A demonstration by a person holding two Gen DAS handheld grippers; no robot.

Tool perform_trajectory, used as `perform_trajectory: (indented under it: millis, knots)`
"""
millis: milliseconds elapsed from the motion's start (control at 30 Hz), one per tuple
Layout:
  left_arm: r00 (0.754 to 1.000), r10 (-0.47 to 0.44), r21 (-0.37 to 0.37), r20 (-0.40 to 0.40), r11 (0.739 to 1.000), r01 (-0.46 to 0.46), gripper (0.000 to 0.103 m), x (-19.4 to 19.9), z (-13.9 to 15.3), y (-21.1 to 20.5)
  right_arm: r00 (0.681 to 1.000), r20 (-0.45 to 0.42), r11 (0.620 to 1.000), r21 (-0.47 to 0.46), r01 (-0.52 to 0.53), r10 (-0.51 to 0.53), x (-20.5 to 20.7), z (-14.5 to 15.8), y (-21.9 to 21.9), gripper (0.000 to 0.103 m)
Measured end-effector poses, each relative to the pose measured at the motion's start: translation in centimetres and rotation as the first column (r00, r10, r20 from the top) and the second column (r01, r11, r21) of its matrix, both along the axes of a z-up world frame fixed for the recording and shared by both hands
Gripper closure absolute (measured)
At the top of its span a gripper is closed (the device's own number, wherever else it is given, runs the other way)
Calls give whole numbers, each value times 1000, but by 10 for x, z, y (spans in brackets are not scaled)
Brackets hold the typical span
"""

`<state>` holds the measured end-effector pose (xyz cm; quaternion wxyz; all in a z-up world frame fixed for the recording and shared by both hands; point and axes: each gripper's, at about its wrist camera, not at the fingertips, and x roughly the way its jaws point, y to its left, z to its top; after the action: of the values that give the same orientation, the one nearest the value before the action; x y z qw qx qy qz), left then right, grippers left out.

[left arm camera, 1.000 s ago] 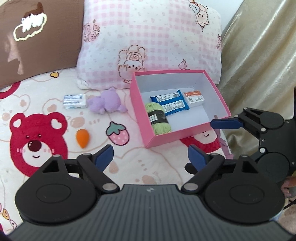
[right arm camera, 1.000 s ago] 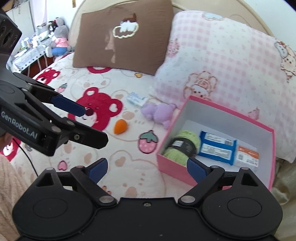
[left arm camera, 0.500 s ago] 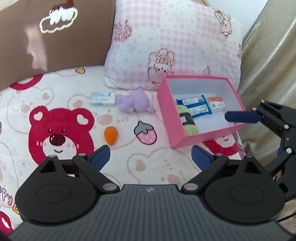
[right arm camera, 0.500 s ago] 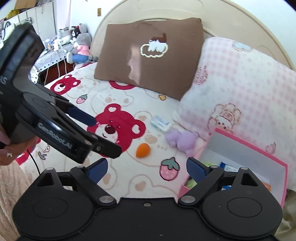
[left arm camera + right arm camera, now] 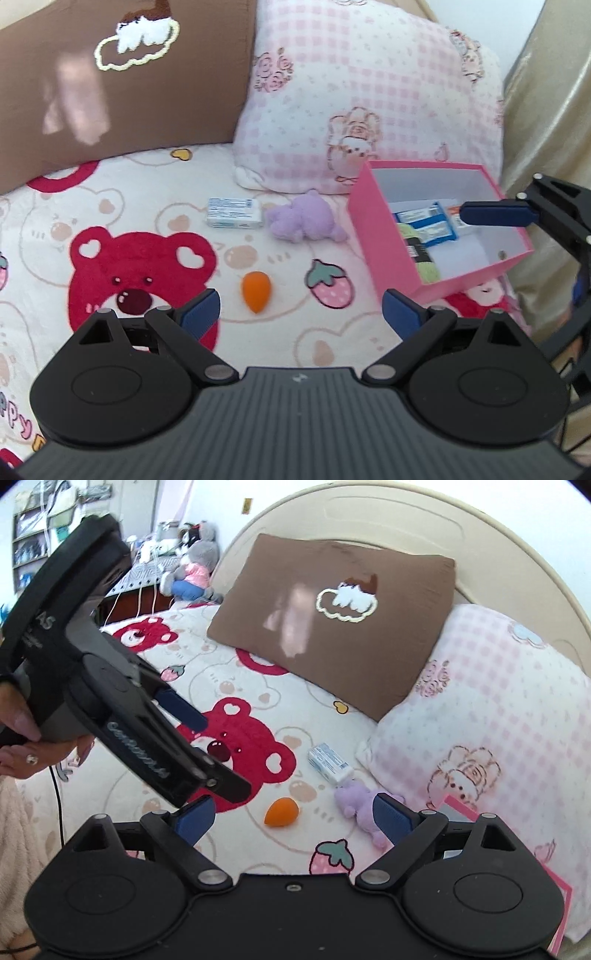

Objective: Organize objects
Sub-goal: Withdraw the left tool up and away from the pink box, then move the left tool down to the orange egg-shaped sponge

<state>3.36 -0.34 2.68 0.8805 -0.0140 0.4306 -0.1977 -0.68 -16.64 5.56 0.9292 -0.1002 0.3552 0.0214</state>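
Note:
An orange egg-shaped sponge (image 5: pixel 255 296) lies on the bear-print blanket, just ahead of my left gripper (image 5: pixel 301 312), which is open and empty above it. A purple plush toy (image 5: pixel 303 221) and a small white-and-blue carton (image 5: pixel 235 218) lie further back, in front of the pillows. The pink box (image 5: pixel 373 236) at the right holds green yarn (image 5: pixel 419 251) and blue and orange packets (image 5: pixel 430 223). My right gripper (image 5: pixel 293 818) is open and empty, with the sponge (image 5: pixel 282 812), the plush (image 5: pixel 358 801) and the carton (image 5: pixel 330 763) ahead of it. A blue fingertip (image 5: pixel 495 215) of the right gripper hangs over the box.
A brown pillow (image 5: pixel 110 85) and a pink checked pillow (image 5: pixel 369 92) stand at the back against the headboard (image 5: pixel 406 517). A gold cloth (image 5: pixel 546 147) hangs at the right. A hand (image 5: pixel 18 738) holds the left gripper. A shelf and plush toys (image 5: pixel 192 568) stand beyond the bed.
Both grippers have drifted left across the bed. The pink box slid toward the right edge of each view, and the orange sponge now sits between the left gripper's fingers in view.

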Motion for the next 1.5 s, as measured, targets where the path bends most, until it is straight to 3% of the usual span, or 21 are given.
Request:
perform_trajectory:
  millis: [200, 300, 433, 533, 667, 900, 1067, 1233, 1367, 1500]
  knots:
    - [1000, -8, -26, -13, 1000, 7, 8, 9, -17, 2, 998, -40, 999, -8, -42, 42, 15, -17, 4, 9]
    - [1000, 8, 4, -25, 1000, -8, 8, 14, -30, 1, 998, -42, 999, 1, -53, 53, 23, -30, 7, 9]
    - [996, 22, -21, -81, 999, -24, 8, 24, -54, 6, 996, -65, 998, -21, -59, 57, 34, -53, 14, 9]
    - [998, 32, -48, -59, 998, -35, 9, 26, -63, 11, 996, -78, 999, -7, -47, 46, 43, -69, 16, 9]
    - [997, 41, -153, -60, 987, -50, 9, 30, -72, 21, 990, -138, 1000, 23, -16, 19, 54, -91, 15, 9]
    - [996, 68, -176, -62, 981, -78, 10, 39, -95, 29, 985, -169, 996, 87, 36, -20, 68, -117, 8, 9]
    - [999, 36, -154, 24, 988, -32, 10, 41, -109, 23, 980, -180, 994, 63, 92, -79, 82, -140, 8, 9]
    - [998, 57, -176, -25, 983, -60, 10, 48, -126, 32, 965, -243, 985, 113, 129, -99, 95, -156, 1, 9]
    - [998, 56, -212, -35, 975, -62, 11, 54, -143, 38, 966, -228, 982, 113, 153, -124, 101, -167, -2, 10]
    - [996, 43, -202, -83, 978, -60, 12, 61, -160, 36, 967, -216, 980, 116, 161, -133, 107, -176, -4, 10]
